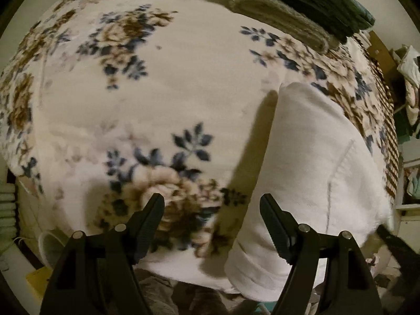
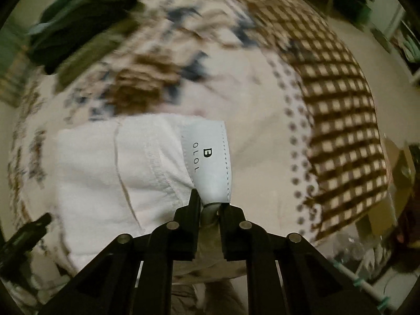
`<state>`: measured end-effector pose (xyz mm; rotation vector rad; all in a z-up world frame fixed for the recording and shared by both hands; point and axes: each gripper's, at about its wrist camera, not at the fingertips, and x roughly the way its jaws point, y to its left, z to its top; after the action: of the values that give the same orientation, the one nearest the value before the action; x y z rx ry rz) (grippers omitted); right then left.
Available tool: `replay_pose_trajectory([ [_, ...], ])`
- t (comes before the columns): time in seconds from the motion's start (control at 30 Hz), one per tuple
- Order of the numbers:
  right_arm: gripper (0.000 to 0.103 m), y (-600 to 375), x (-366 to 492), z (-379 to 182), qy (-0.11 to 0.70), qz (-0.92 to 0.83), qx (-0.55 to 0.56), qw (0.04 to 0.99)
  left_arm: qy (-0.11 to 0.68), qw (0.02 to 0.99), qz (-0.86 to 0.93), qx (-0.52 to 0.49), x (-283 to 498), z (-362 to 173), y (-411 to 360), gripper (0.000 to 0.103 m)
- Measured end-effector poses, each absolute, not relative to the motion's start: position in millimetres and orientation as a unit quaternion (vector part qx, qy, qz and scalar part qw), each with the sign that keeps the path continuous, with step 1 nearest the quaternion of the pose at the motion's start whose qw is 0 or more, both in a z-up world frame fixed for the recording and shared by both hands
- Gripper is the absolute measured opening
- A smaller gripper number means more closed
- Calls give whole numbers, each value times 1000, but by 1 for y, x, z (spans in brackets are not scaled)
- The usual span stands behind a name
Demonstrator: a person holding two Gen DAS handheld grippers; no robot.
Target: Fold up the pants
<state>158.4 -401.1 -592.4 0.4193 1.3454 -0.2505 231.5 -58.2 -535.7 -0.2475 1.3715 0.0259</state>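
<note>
The white pants [image 1: 309, 162] lie folded on the floral blanket [image 1: 147, 99], at the right in the left wrist view. My left gripper [image 1: 212, 204] is open and empty, hovering above the blanket just left of the pants. In the right wrist view the white pants [image 2: 105, 173] show a seam and a pale label [image 2: 207, 157] with dark letters. My right gripper [image 2: 208, 204] is shut on the pants at the label end, holding that edge a little above the floral blanket [image 2: 257, 120].
A stack of folded dark green and grey clothes [image 1: 302, 8] sits at the far right of the bed, also blurred in the right wrist view [image 2: 78, 21]. A brown checked cover [image 2: 341, 105] runs along the bed's right side. Clutter lies beyond the bed edge [image 1: 409, 84].
</note>
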Motion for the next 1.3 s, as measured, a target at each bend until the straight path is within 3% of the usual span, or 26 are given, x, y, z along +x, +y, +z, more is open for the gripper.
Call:
replay_pose_trajectory([
  [0.07,21,-410,165,-626,649,-97,221,721,632,766,-2,-119,237,-540,-67,73],
  [0.13,42,-419,168,-655,677,-83,270,679,632,766,-10,-119,242,-541,-75,73],
  [0.17,45,-426,167,-663,681,-87,303,661,632,766,-17,-119,245,-541,-78,73],
  [0.33,70,-450,149,-650,638,-88,394,656,619,776,-34,-117,259,-532,-87,73],
  [0.57,71,-447,170,-628,598,-78,393,694,614,783,-44,-90,320,-547,-106,73],
  [0.7,83,-420,212,-613,595,-75,310,738,640,766,-48,-38,354,-583,-123,75],
  [0.77,83,-407,233,-622,614,-80,247,745,658,751,-46,-26,364,-604,-123,82],
  [0.83,92,-407,245,-642,646,-87,223,724,665,744,-47,-46,371,-619,-115,93],
  [0.9,96,-419,239,-661,667,-92,272,687,669,739,-48,-65,374,-622,-109,95],
  [1.13,97,-457,175,-651,636,-84,402,653,646,755,-54,-96,344,-579,-93,94],
  [1.23,97,-471,132,-688,643,-81,487,586,648,752,-50,-114,315,-570,-81,94],
  [1.27,96,-470,124,-698,634,-68,516,571,649,750,-49,-118,308,-570,-79,94],
  [1.3,84,-471,116,-704,618,-56,546,563,651,748,-46,-120,299,-569,-77,94],
])
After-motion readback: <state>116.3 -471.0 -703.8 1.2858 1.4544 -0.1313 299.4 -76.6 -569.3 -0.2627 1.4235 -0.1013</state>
